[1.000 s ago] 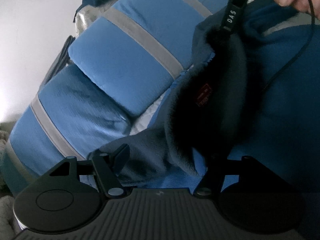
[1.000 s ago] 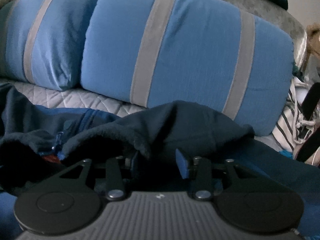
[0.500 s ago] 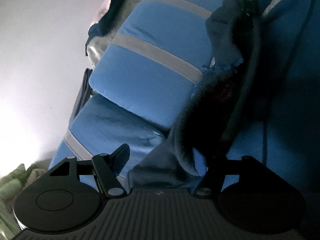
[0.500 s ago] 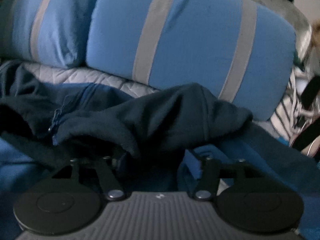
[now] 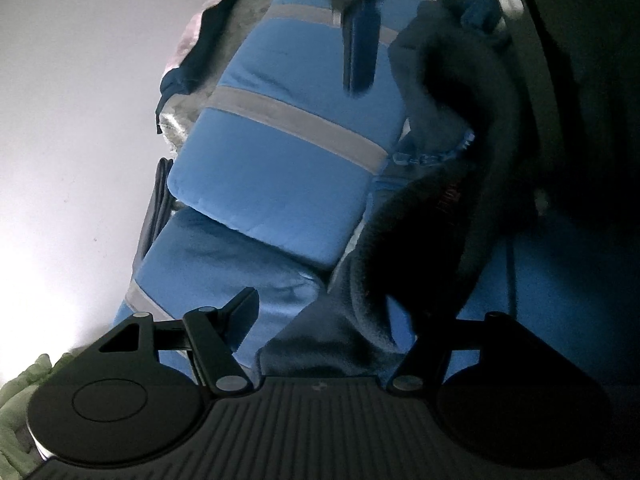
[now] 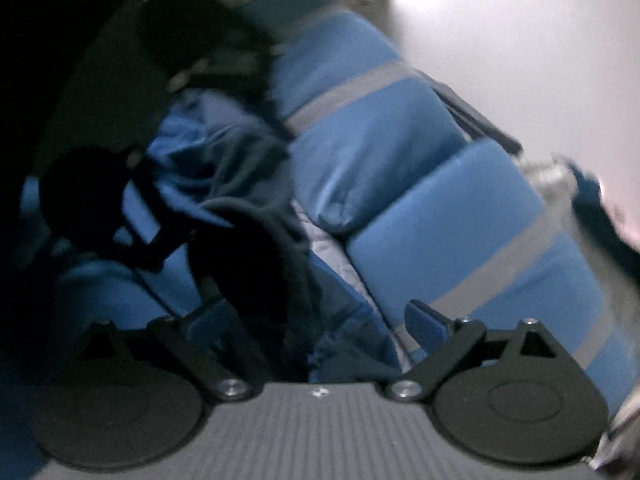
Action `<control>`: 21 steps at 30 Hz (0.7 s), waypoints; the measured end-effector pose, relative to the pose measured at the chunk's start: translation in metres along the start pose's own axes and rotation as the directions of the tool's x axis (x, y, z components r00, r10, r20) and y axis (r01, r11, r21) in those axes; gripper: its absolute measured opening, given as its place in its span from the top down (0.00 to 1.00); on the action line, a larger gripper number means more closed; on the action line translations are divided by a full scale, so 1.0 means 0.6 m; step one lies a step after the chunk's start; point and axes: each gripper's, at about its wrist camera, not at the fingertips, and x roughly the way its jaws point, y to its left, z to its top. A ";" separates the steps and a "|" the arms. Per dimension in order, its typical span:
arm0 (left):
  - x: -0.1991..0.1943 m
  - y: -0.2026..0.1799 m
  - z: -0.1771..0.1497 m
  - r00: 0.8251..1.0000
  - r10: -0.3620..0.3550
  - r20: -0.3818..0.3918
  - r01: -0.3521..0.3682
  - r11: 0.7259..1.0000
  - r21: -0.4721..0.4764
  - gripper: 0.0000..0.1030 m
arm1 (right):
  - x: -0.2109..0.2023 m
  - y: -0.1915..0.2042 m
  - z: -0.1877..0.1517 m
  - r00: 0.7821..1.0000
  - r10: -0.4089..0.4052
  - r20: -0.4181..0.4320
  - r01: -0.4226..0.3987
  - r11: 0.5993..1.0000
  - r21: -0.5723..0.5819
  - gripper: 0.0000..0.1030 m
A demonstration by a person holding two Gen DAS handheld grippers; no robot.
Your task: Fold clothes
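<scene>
A dark navy fleece jacket [image 5: 432, 240] with a blue zipper hangs lifted between both grippers, above a blue bed cover. My left gripper [image 5: 332, 320] has its fingers spread wide, with a fold of the fleece lying between them; the right finger is hidden by cloth. My right gripper [image 6: 316, 320] also stands wide, with the jacket's [image 6: 256, 256] edge draped between its fingers. The right gripper shows in the left wrist view at the top [image 5: 360, 52], and the left gripper shows dark in the right wrist view [image 6: 120, 216].
Two blue pillows with grey stripes [image 5: 288, 160] [image 6: 460, 264] lie against a grey headboard by a white wall [image 5: 80, 120]. A quilted grey sheet [image 6: 328, 244] shows under the pillows. A green knitted cloth [image 5: 20, 400] lies at the lower left.
Both grippers have risen and tilted, lifting the jacket off the bed. The right wrist view has swung round and is blurred. The right gripper's fingers have spread wider.
</scene>
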 end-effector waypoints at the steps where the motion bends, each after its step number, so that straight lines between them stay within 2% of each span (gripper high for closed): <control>1: -0.002 0.000 -0.002 1.000 -0.004 0.000 0.004 1.000 -0.003 0.35 | 0.008 0.012 0.003 1.000 0.000 0.002 0.000 0.999 -0.039 0.04; 5: -0.003 0.000 -0.010 1.000 -0.001 0.009 0.001 1.000 0.003 0.34 | 0.032 0.044 0.013 1.000 0.019 0.010 -0.017 0.990 -0.143 0.03; 10: -0.004 0.005 -0.023 1.000 -0.011 0.013 0.011 1.000 -0.012 0.34 | 0.046 0.046 0.030 0.998 0.067 0.020 -0.063 0.985 -0.160 0.03; 14: -0.014 0.009 -0.032 0.997 -0.028 0.066 0.027 1.000 0.009 0.34 | 0.069 0.040 0.037 0.996 0.083 0.013 -0.079 0.983 -0.164 0.05; 15: -0.017 0.009 -0.035 0.996 -0.028 0.079 0.026 0.999 0.021 0.34 | 0.076 0.037 0.036 0.996 0.092 0.005 -0.090 0.983 -0.163 0.11; 18: -0.028 0.011 -0.049 0.990 -0.037 0.138 0.031 0.998 0.049 0.34 | 0.091 0.017 0.032 0.987 0.154 -0.037 -0.158 0.980 -0.120 0.52; 19: -0.033 0.013 -0.055 0.985 -0.041 0.165 0.032 0.998 0.056 0.34 | 0.092 0.007 0.031 0.985 0.168 -0.039 -0.171 0.981 -0.090 0.59; 21: -0.042 0.019 -0.065 0.976 -0.041 0.214 0.028 0.998 0.063 0.35 | 0.088 -0.007 0.029 0.985 0.167 -0.038 -0.169 0.984 -0.061 0.62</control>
